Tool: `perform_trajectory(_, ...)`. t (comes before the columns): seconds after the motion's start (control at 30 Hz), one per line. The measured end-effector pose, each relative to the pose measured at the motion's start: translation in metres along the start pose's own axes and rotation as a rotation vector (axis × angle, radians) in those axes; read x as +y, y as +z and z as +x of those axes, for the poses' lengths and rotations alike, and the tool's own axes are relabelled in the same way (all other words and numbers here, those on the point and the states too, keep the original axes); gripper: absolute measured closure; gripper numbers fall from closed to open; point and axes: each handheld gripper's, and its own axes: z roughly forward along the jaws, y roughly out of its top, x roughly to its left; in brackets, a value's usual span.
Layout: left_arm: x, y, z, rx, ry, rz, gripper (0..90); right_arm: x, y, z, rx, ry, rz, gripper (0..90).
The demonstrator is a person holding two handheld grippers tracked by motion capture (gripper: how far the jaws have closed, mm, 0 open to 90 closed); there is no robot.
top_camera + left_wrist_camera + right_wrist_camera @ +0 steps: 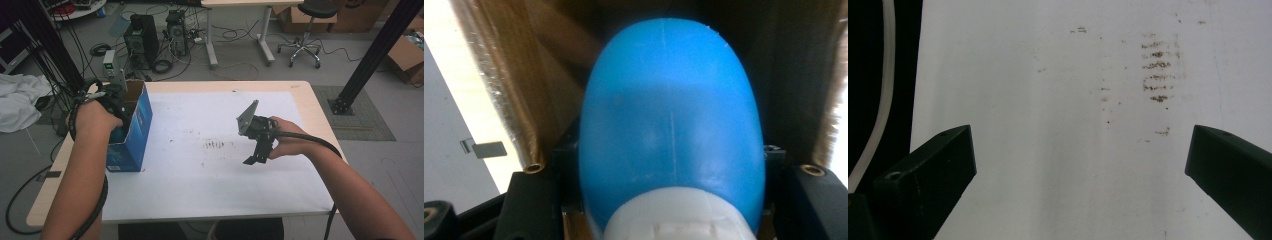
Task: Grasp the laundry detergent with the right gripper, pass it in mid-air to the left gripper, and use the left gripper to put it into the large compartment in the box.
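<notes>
Blue cardboard marks the open box (131, 131) at the left edge of the counter (210, 200) in the high view, and the left gripper (114, 102) reaches down into its open top; the right gripper (257, 150) hangs over the middle of the white counter sheet, well apart from the box, near a patch of brown smudges (215, 145). In the left gripper view a blue bottle (671, 125) with a white cap (674, 217) sits between the black fingers (531, 200), which are clenched on it near the cap end, with the brown inner walls of the box close around it, so the bottle is already inside the box but not let go. In the right gripper view the fingers (933, 175) stand wide apart and hold nothing above the stained sheet. The risk, as I judge it, is that the tall, light box tips or slides off the counter edge if the gripper catches a wall, or the bottle drops hard if let go too high.
</notes>
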Motion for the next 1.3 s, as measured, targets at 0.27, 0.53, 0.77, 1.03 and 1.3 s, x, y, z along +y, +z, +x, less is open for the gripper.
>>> perform_trajectory(0.27, -0.0013, 0.0056, 0.0012, -0.009, -0.004, -0.018, 38.4, -0.0017, 0.0011, 0.0008, 0.001, 0.006, 0.004, 0.0)
perform_trajectory(0.53, -0.0018, 0.0062, 0.0055, -0.028, -0.022, -0.021, 38.3, -0.0016, 0.0016, 0.0002, 0.001, 0.008, 0.004, 0.0)
perform_trajectory(0.77, -0.0029, 0.0063, 0.0059, -0.030, -0.020, -0.026, 38.2, 0.0003, 0.0026, 0.0001, -0.001, 0.004, 0.004, 0.0)
perform_trajectory(1.03, -0.0039, 0.0059, 0.0049, -0.033, -0.002, -0.042, 33.8, 0.0004, 0.0026, -0.0001, -0.002, 0.005, 0.002, 0.0)
perform_trajectory(1.3, -0.0045, 0.0038, 0.0051, -0.043, 0.008, -0.047, 31.2, 0.0008, 0.0031, -0.0002, -0.001, 0.000, -0.002, 0.0)
